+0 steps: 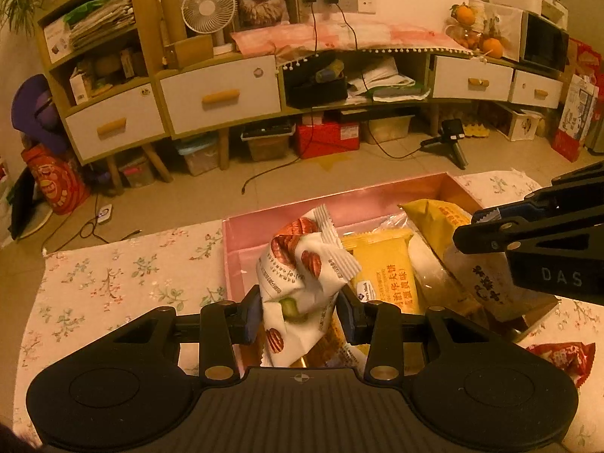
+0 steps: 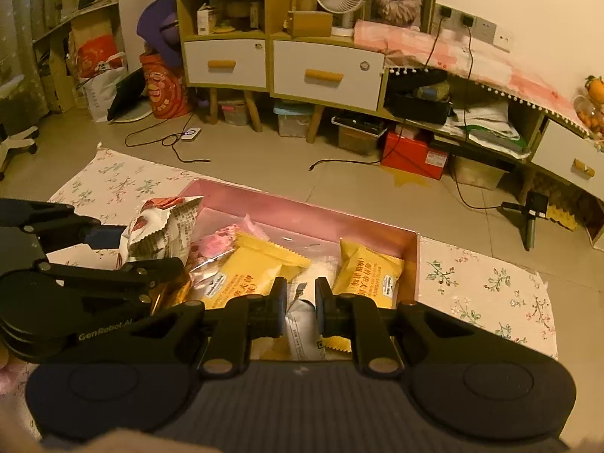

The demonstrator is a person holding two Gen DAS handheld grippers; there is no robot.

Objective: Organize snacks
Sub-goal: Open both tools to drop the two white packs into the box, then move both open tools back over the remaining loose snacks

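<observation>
Both hand-held grippers clamped on snacks over the pink rectangular cardboard box (image 1: 377,196) for dropping in: left hand-held gripper (image 1: 298,313) on white crinkled pecan-print packet (image 1: 302,275), right hand-held gripper (image 2: 300,311) on white slim sachet (image 2: 304,324).

Matte black left gripper (image 1: 298,315): ribbed base, round side discs, brass-coloured pivot screws, blue finger pads. Same build on right gripper (image 2: 299,311); "DAS" at 3 o'clock, "GenRobot.AI" at 9.

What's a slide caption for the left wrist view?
Left gripper holds a white pecan snack packet over the pink box of snacks on the floral cloth.
</observation>
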